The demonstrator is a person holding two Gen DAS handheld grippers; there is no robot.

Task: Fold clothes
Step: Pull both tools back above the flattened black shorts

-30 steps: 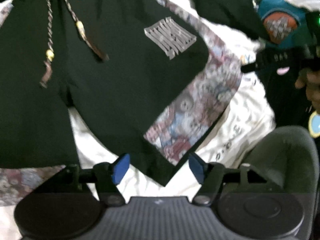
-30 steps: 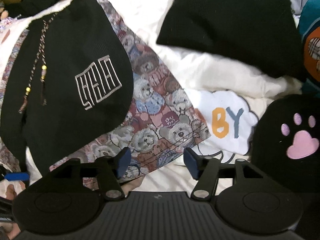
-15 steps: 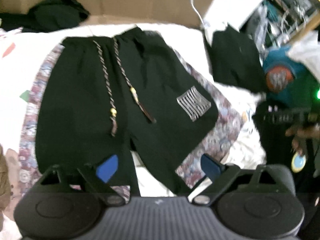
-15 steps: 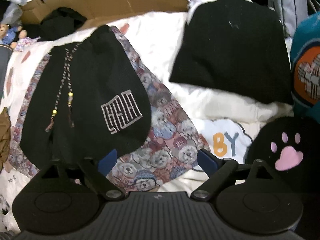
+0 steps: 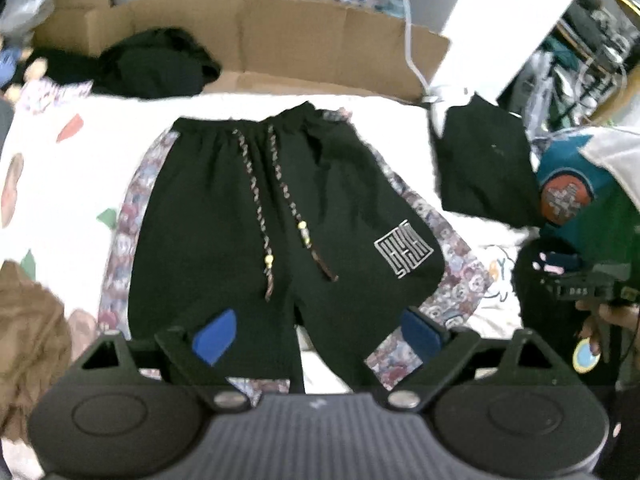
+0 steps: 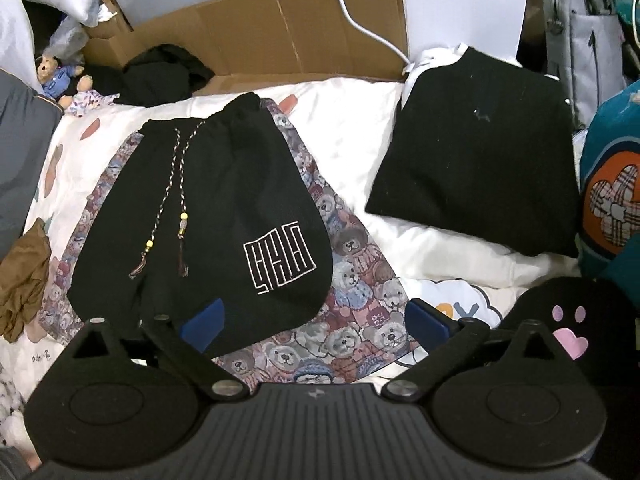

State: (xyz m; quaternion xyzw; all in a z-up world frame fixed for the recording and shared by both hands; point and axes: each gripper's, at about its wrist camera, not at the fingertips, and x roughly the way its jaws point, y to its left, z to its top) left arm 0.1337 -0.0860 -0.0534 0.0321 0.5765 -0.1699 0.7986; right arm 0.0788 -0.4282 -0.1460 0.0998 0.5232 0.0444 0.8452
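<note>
Black shorts [image 5: 248, 220] with braided drawstrings and a white square logo lie flat on a bear-print cloth [image 5: 452, 280] spread over the white bed. My left gripper [image 5: 316, 332] hangs open above the hem of the legs, with nothing between its blue pads. In the right wrist view the same shorts [image 6: 240, 200] lie to the left on the bear-print cloth [image 6: 352, 264]. My right gripper [image 6: 314, 322] hovers over the cloth's near edge; its jaws are opening and hold nothing.
A folded black garment [image 6: 472, 152] lies at the back right. A black paw-print item [image 6: 568, 320] and a teal cushion [image 6: 612, 200] sit at the right. A brown garment [image 6: 24, 276] is at the left. Cardboard [image 6: 260, 32] and dark clothes [image 6: 164, 76] are behind.
Both grippers have risen away from the bed and their jaws have spread wider. The shorts, close up before, now show whole and flat.
</note>
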